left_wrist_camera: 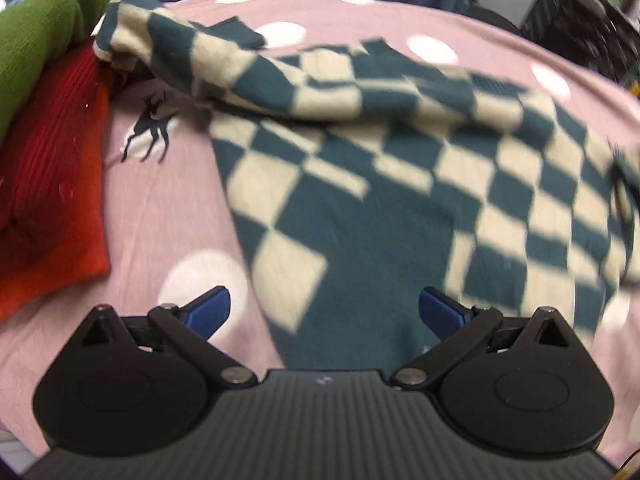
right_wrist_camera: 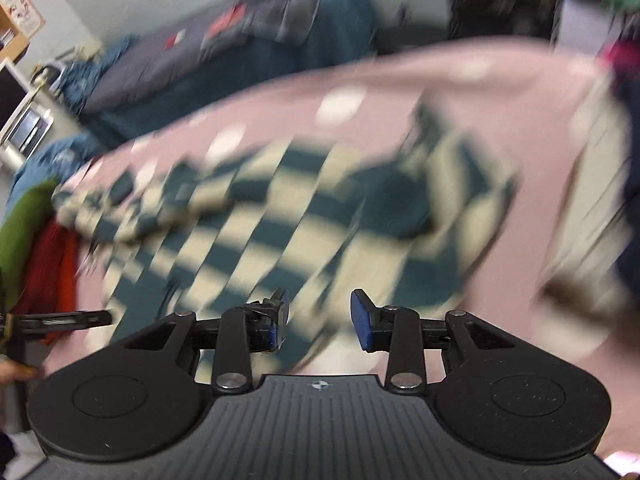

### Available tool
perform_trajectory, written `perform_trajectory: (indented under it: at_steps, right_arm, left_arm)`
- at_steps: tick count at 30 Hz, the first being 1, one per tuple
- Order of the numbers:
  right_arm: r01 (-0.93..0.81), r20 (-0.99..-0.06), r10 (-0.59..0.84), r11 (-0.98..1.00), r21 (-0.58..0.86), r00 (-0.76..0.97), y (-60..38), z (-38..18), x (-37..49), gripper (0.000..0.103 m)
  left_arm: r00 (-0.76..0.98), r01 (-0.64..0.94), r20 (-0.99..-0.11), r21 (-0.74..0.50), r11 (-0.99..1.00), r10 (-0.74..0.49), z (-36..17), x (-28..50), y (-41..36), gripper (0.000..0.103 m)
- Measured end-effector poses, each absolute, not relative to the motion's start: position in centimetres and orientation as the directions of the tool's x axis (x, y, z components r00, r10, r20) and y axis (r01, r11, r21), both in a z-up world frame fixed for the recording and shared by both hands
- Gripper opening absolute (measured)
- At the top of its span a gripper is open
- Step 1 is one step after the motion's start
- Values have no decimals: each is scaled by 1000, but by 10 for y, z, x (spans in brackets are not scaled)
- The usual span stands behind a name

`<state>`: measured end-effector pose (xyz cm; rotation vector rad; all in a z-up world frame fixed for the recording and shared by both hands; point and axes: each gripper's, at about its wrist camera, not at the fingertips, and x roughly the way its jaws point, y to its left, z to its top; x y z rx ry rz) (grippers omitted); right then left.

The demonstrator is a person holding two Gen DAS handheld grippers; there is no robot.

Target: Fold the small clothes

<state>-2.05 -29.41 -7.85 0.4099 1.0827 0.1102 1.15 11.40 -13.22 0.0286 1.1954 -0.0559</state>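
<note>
A teal and cream checkered sweater (left_wrist_camera: 380,168) lies spread on the pink dotted bedsheet (left_wrist_camera: 160,208), one sleeve folded over toward the upper left. My left gripper (left_wrist_camera: 324,312) is open and empty, just above the sweater's near hem. In the right wrist view, which is blurred by motion, the same sweater (right_wrist_camera: 280,216) lies ahead of my right gripper (right_wrist_camera: 318,316), which is open a moderate gap with nothing between its blue pads. The left gripper's finger (right_wrist_camera: 60,322) shows at the left edge.
A folded red garment (left_wrist_camera: 48,184) with a green one (left_wrist_camera: 36,40) on it lies left of the sweater. A blue and grey bed (right_wrist_camera: 224,52) stands beyond the pink surface. Cream and dark clothes (right_wrist_camera: 600,184) lie at the right.
</note>
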Motion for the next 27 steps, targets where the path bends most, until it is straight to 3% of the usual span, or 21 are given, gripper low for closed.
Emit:
perform_trajectory:
  at_steps: [4, 8, 12, 13, 15, 17, 20, 22, 23, 24, 25, 27]
  right_arm:
    - [81, -839, 394, 888, 453, 374, -257, -100, -28, 60]
    - [51, -845, 394, 896, 440, 362, -242, -96, -32, 60]
    - [60, -849, 372, 904, 423, 376, -249, -89, -39, 62]
    - [66, -850, 365, 906, 419, 380, -250, -88, -41, 63]
    - [80, -852, 353, 908, 412, 387, -257, -88, -46, 63]
    - [98, -855, 340, 909, 406, 392, -260, -88, -51, 63]
    - [113, -858, 336, 907, 406, 388, -261, -91, -55, 62]
    - [109, -855, 343, 904, 413, 389, -258, -91, -54, 62]
    - [102, -852, 350, 903, 418, 390, -255, -90, -53, 62]
    - [92, -849, 357, 902, 422, 389, -251, -91, -52, 62]
    - [84, -847, 366, 900, 427, 386, -248, -91, -51, 62]
    - [72, -841, 392, 891, 448, 374, -241, -95, -50, 62]
  left_arm:
    - [417, 184, -908, 53, 981, -29, -135, -13, 80, 101]
    - [456, 278, -883, 259, 925, 110, -158, -8, 36, 95]
    - [463, 319, -873, 322, 891, 150, -180, 6, 23, 90]
    - [468, 307, -871, 318, 897, 149, -177, 10, 24, 82]
    - [454, 241, -879, 279, 930, 146, -170, 18, 37, 30]
    - [441, 112, -881, 242, 964, 170, -161, 25, 65, 18]
    - [425, -99, -886, 159, 982, 186, -145, 20, 127, 17]
    - [392, -264, -895, 112, 958, 213, -139, 6, 177, 22]
    - [364, -352, -906, 82, 932, 217, -138, -4, 203, 31]
    - [340, -430, -919, 37, 902, 200, -140, -16, 228, 51]
    - [315, -491, -928, 22, 871, 201, -143, -29, 250, 56]
    - [259, -556, -925, 93, 826, 278, -145, -52, 277, 55]
